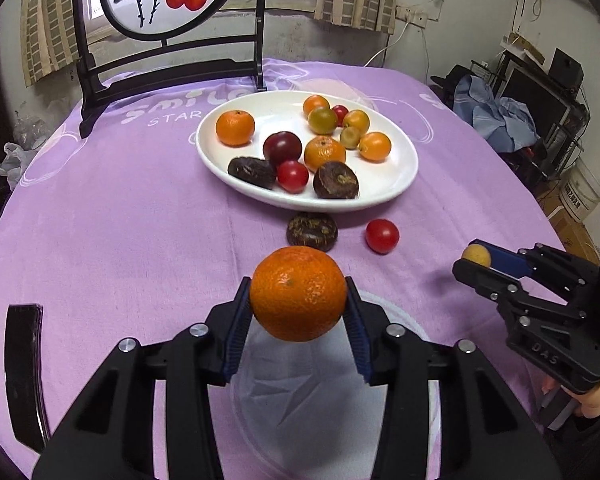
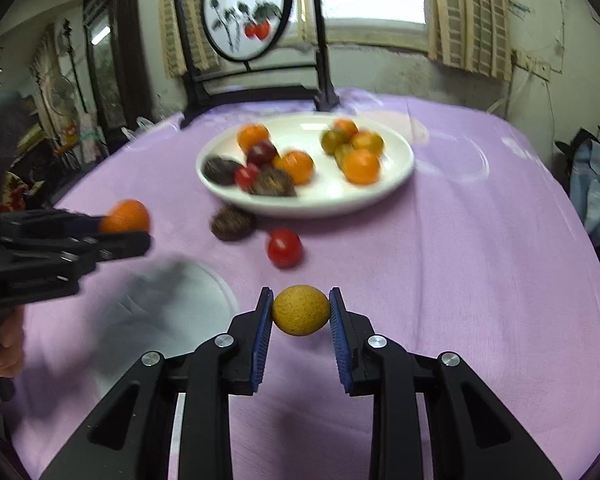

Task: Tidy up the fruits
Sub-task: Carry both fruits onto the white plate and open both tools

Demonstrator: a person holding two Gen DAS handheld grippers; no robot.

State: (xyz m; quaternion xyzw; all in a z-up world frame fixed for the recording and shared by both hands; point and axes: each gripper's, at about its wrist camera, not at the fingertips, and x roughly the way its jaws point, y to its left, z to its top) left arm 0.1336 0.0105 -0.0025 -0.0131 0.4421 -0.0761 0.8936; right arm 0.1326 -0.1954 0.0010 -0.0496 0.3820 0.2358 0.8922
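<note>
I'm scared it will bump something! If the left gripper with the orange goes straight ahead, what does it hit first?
Probably the dark brown fruit on the cloth, right ahead of the left gripper and its orange. The white plate is behind it. The gripper may be high enough to pass over.

Both cams ride on my grippers and look forward along the fingers toward the white plate (image 1: 404,184), from the near side of the purple table. My left one sits low, close over a clear dish (image 1: 400,312), with the plate straight ahead and slightly right. My right one looks from further right, plate ahead-left and a bit blurry. Both views share the plate, the loose fruit just in front of it, and the painted screen (image 2: 246,8) behind it.
</note>
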